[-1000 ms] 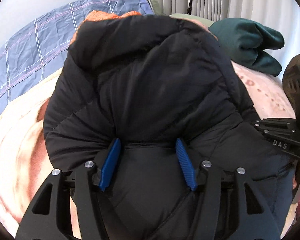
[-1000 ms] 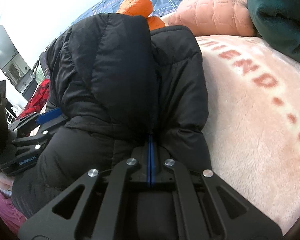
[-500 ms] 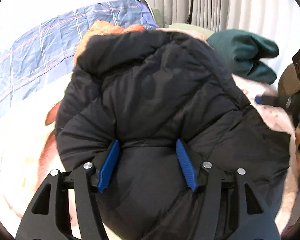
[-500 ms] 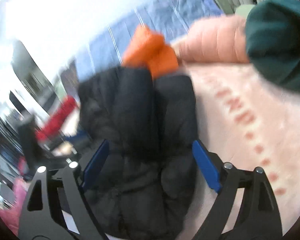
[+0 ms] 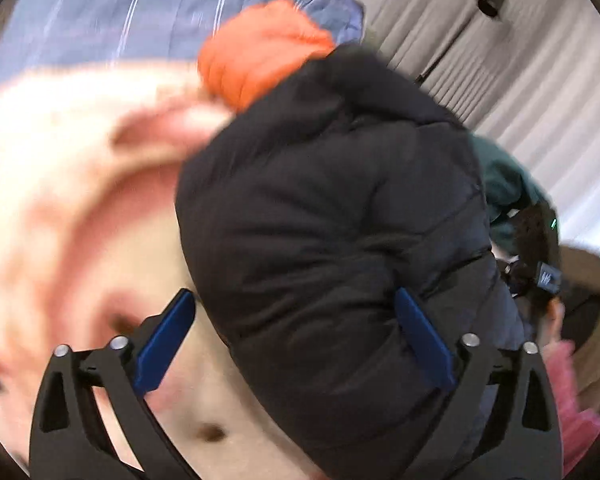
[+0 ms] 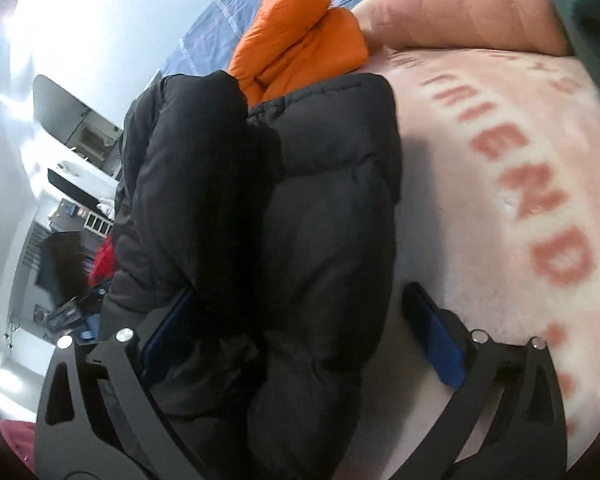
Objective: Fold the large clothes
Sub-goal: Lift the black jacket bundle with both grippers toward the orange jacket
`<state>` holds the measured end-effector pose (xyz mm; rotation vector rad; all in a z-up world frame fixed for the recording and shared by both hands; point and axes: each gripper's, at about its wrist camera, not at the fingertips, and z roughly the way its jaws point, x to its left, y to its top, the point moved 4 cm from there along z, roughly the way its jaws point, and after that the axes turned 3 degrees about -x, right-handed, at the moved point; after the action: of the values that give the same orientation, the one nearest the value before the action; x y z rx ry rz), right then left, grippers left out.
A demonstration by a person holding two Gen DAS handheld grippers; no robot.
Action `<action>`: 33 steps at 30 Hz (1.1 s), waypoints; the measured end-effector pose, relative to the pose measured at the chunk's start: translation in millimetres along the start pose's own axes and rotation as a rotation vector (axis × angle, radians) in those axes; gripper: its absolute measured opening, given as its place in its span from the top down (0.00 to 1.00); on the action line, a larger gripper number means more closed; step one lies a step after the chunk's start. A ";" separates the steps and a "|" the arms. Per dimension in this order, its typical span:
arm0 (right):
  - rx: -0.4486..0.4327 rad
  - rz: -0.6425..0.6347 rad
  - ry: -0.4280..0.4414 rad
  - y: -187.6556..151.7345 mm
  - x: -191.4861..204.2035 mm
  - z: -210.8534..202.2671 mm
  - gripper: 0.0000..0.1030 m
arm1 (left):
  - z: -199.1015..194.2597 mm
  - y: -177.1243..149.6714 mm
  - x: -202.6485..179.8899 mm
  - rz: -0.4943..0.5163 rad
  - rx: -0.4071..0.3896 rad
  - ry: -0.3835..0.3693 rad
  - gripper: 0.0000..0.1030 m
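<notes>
A black puffer jacket [image 5: 340, 216] lies folded in a bundle on the pink blanket [image 5: 68, 200]. My left gripper [image 5: 296, 340] is open, its blue pads wide apart, at the jacket's near left edge; its right pad lies against the jacket. The view is blurred by motion. In the right wrist view the same jacket [image 6: 300, 220] lies between the spread fingers of my right gripper [image 6: 296, 332], which is open and holds nothing.
A folded orange jacket [image 6: 300, 36] sits just behind the black one. A pink quilted pillow [image 6: 468, 4] and a dark green garment [image 5: 504, 188] lie further back. The pink blanket [image 6: 500, 160] with red letters spreads right. Grey curtains [image 5: 520, 60] hang behind.
Both grippers have opened and let go of the black jacket. The left gripper has swung left and tilted; the right gripper has pulled back a little.
</notes>
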<state>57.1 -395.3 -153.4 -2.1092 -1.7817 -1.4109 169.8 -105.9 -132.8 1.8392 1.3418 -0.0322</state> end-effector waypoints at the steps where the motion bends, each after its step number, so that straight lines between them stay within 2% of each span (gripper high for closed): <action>1: 0.009 -0.007 0.022 1.4 3.1 0.1 0.02 | 3.3 -1.0 5.4 -0.037 0.010 -0.034 0.01; 4: 0.039 -0.005 0.113 1.4 8.2 1.6 0.02 | 17.3 -4.9 15.4 -0.138 0.047 -0.154 0.01; 7: 0.066 0.008 0.172 0.1 10.3 8.9 0.02 | 25.3 -2.5 15.9 -0.157 0.056 -0.210 0.01; 11: 0.098 0.009 0.150 7.8 12.1 29.3 0.02 | 40.4 -0.8 16.7 -0.175 0.069 -0.251 0.01; 12: 0.096 0.002 0.152 9.5 16.4 33.4 0.10 | 44.3 -0.2 14.1 -0.168 0.066 -0.249 0.01; 13: 0.096 0.001 0.173 10.2 19.7 35.8 0.29 | 45.9 0.2 12.2 -0.163 0.065 -0.241 0.01; 14: 0.098 0.019 0.210 10.6 21.9 38.1 0.34 | 46.1 1.2 10.7 -0.158 0.061 -0.232 0.01; 16: 0.083 0.037 0.216 10.4 22.0 36.8 0.55 | 45.8 5.0 1.4 -0.120 0.036 -0.220 0.16; 18: 0.064 0.047 0.218 11.0 23.8 31.8 0.64 | 33.9 11.5 -11.4 -0.058 -0.001 -0.212 0.36; 21: -0.024 -0.001 0.263 21.1 47.8 6.9 0.68 | 12.3 31.9 -36.9 0.014 -0.060 -0.217 0.42; 23: -0.090 -0.054 0.288 36.2 68.8 -14.2 0.68 | -11.4 56.7 -64.9 0.088 -0.122 -0.219 0.42; 25: -0.178 -0.116 0.291 68.4 92.5 -43.4 0.67 | -32.6 87.3 -89.1 0.141 -0.174 -0.210 0.41; 27: -0.246 -0.163 0.287 107.5 112.5 -63.0 0.66 | -49.6 136.9 -116.4 0.191 -0.230 -0.184 0.36; 31: -0.345 -0.174 0.265 218.5 128.0 -81.0 0.63 | -51.8 252.0 -155.3 0.285 -0.312 -0.045 0.28; 33: -0.372 -0.153 0.249 258.9 126.2 -72.0 0.63 | -39.1 290.5 -160.5 0.292 -0.325 0.017 0.26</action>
<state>212.1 -426.5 97.9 -1.8585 -1.7224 -2.0827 315.7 -227.7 142.1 1.7369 1.0093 0.3360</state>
